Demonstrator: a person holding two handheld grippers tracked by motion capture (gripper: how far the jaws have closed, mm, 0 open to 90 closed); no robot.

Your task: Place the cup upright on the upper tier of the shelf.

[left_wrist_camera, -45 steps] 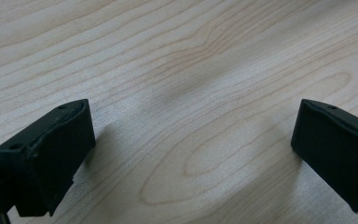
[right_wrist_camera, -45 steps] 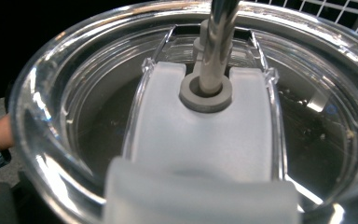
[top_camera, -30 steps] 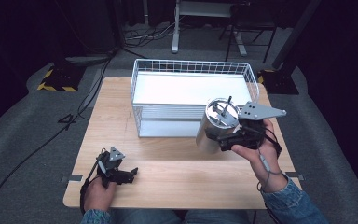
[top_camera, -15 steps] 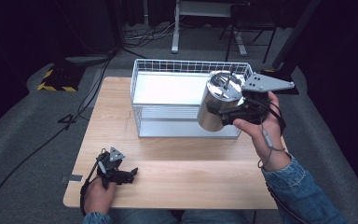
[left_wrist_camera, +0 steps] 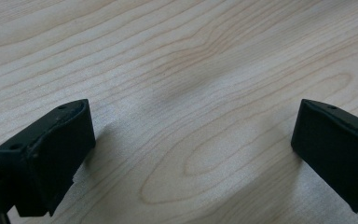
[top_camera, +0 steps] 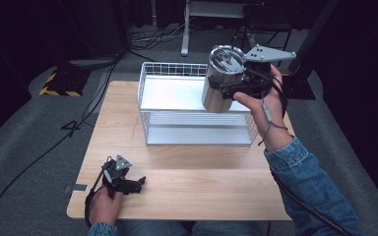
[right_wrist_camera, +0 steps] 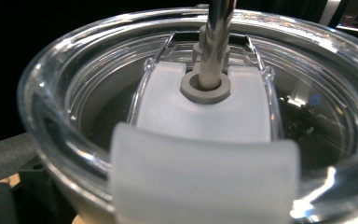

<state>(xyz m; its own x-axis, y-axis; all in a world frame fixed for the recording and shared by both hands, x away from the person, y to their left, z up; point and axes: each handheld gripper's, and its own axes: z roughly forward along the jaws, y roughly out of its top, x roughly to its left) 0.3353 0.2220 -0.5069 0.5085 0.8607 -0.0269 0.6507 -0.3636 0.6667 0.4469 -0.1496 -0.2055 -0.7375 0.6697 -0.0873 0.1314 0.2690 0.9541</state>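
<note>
Holding a steel tumbler point(top_camera: 222, 78) in my right gripper point(top_camera: 229, 88), I kept it above the wire basket point(top_camera: 197, 125).
Its jaws were clamped on the tumbler's side, the clear lid point(right_wrist_camera: 200, 116) and straw point(right_wrist_camera: 214, 42) close before them; my left gripper point(top_camera: 137, 183) lay on the table point(top_camera: 216, 187), jaws apart.
</note>
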